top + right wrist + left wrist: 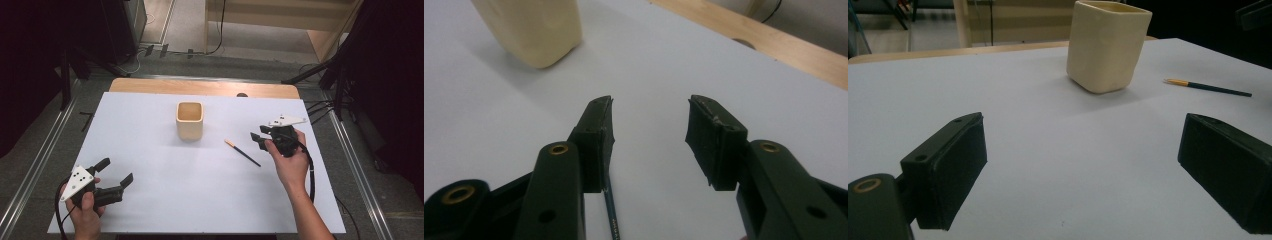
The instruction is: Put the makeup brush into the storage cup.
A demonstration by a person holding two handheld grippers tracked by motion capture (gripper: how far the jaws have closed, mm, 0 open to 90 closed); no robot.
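A cream square cup (190, 120) stands upright on the white table (165, 200), a little behind its middle. A thin dark pencil with an orange end (242, 152) lies flat to the cup's right. My right gripper (257, 137) hovers open just right of the pencil, nothing between its jaws. In the right gripper view the gripper (651, 120) points toward the cup (534, 30), and the pencil (610, 210) runs under its left jaw. My left gripper (117, 172) is open and empty near the front left. Its own view has the gripper (1083, 165), the cup (1107, 45) and the pencil (1208, 87).
A wooden strip (200, 87) runs along the table's far edge, with a small dark knob (242, 94) on it. Metal rails (35, 165) flank the table on both sides. Cables and stand legs lie on the floor behind.
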